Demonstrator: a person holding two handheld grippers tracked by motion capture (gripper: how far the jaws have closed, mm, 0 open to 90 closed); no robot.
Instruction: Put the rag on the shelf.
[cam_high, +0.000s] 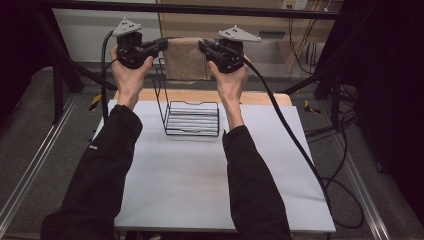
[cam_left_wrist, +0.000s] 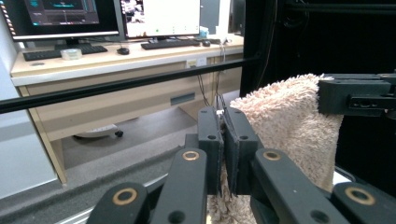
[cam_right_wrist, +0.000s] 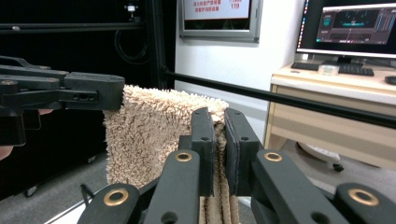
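While held taut in the air, a beige fluffy terry towel (cam_high: 186, 57) hangs between two hand-held grippers above a black wire rack (cam_high: 191, 117).

Left gripper (cam_high: 162, 45) and right gripper (cam_high: 204, 46) each pinch an upper corner, jaws clamped narrow on the cloth; the rack stands on the white table (cam_high: 200, 185) directly beneath the towel's lower edge.

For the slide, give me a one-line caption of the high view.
Left gripper and right gripper hold a tan towel stretched above a black wire rack.
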